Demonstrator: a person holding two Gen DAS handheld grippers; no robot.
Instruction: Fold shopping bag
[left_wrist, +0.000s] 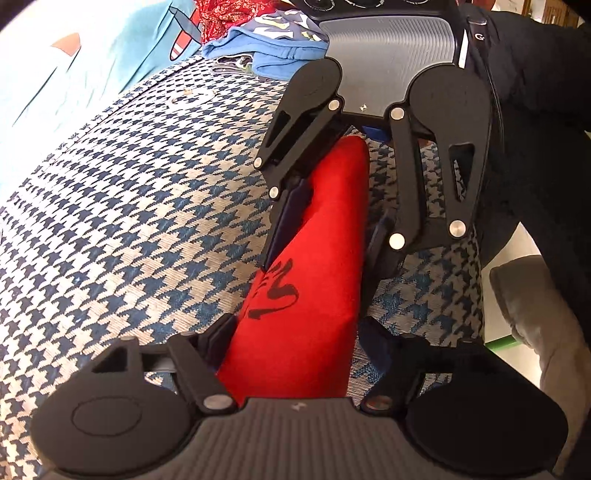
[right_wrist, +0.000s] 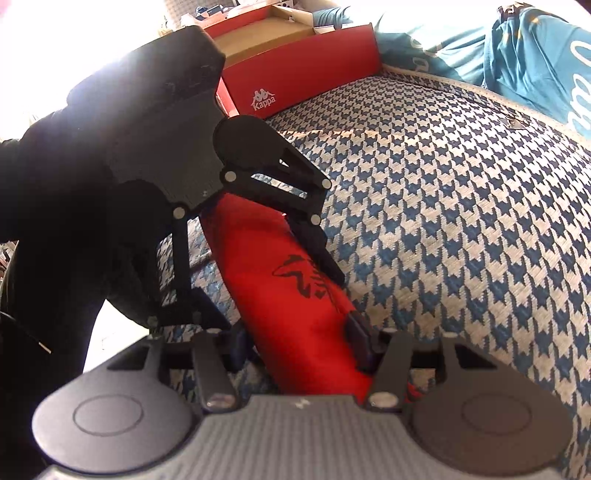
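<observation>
shopping bag (left_wrist: 317, 280) folded narrow, between both tools' fingers, on houndstooth cover (left_wrist: 129, 221)

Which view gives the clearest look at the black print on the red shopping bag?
The left wrist view: the black print lies unobstructed on the folded red shopping bag, between the two grippers. In the right wrist view the print also shows, but a finger of the left gripper covers its far edge.

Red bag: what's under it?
The red bag, folded into a narrow strip, lies on the houndstooth cover, which shows along both long sides. Both grippers straddle it. Anything directly beneath it is covered.
</observation>
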